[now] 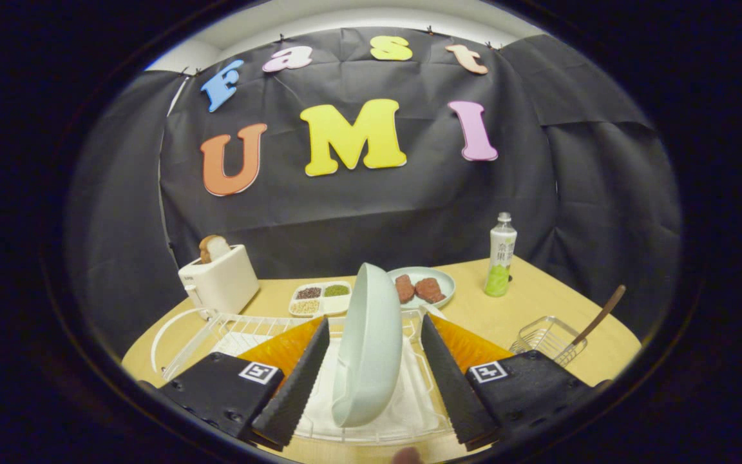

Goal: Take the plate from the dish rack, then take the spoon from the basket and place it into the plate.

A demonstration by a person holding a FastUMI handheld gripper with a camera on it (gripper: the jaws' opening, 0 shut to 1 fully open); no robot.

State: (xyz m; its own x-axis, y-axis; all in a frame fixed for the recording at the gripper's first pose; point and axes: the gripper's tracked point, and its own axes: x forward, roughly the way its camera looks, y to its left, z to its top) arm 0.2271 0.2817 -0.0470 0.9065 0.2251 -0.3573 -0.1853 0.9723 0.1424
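Note:
A pale green plate (pixel 371 341) stands on edge in the white wire dish rack (pixel 216 332), directly between my two fingers. My gripper (pixel 374 335) is open, with a finger on each side of the plate and a gap left on both sides. To the right of the fingers sits a small wire basket (pixel 548 338) with a brown-handled spoon (pixel 596 319) leaning out of it toward the right.
Beyond the rack on the wooden table (pixel 558 290) are a white toaster (pixel 219 280) with bread in it, a divided tray of grains (pixel 319 298), a plate of meat pieces (pixel 426 287) and a green-and-white bottle (pixel 500 256).

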